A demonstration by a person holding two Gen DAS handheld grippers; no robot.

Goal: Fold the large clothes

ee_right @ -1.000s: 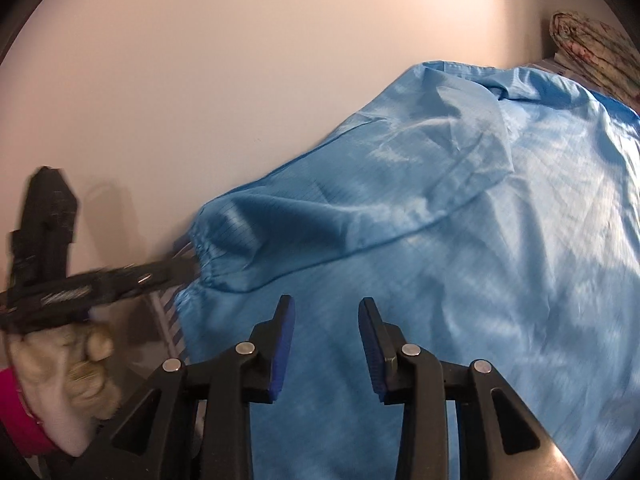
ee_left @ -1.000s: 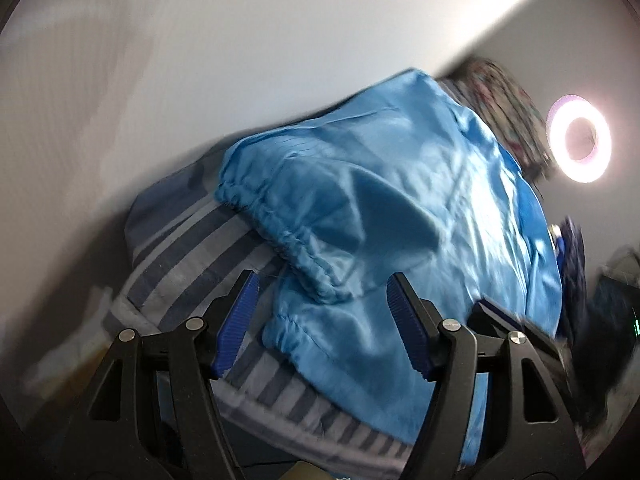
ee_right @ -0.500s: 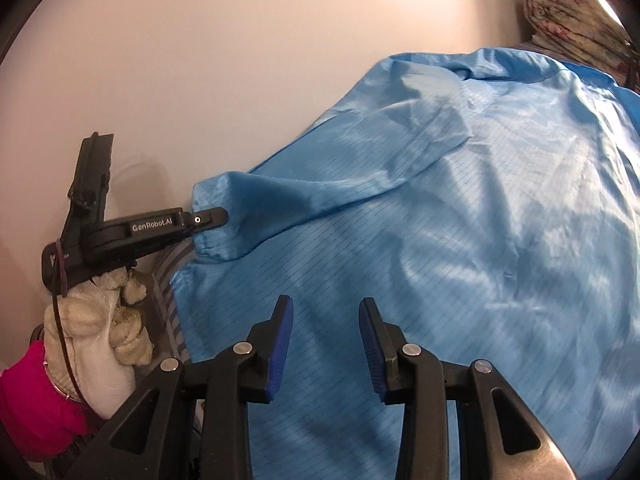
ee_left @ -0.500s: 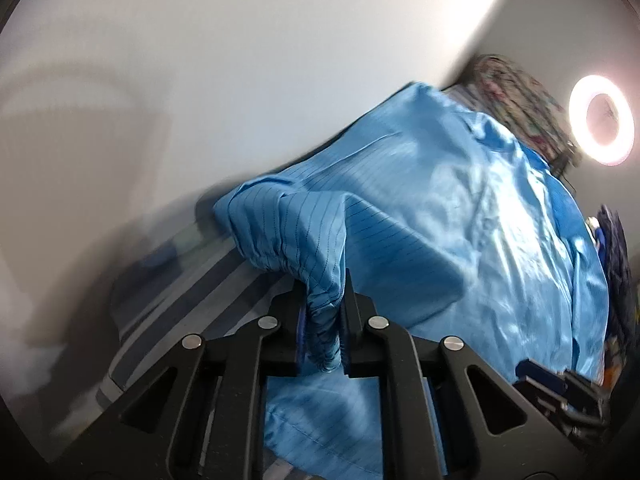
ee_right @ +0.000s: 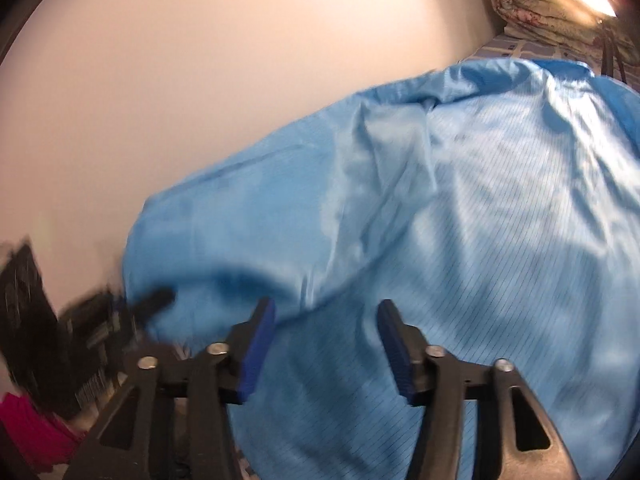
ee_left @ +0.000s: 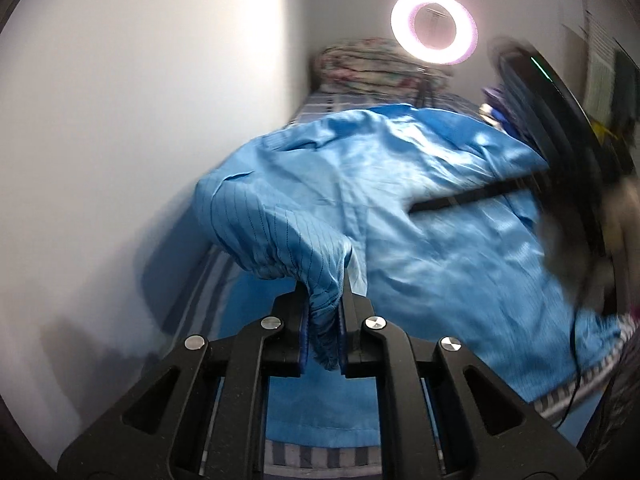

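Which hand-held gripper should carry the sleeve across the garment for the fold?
Left. The left hand-held gripper is already shut on the sleeve cuff, lifted off the striped bed. The right hand-held gripper hangs open over the garment, holding nothing.

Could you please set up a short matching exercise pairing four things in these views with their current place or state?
Things:
1. left hand-held gripper
2. right hand-held gripper
3. round glowing ring light
4. rolled floral quilt

States:
A. open above the fabric
B. lit, by the wall
C. shut on the cuff of the large blue pinstriped garment
D. at the bed's far end

Pairs: 1-C, 2-A, 3-B, 4-D
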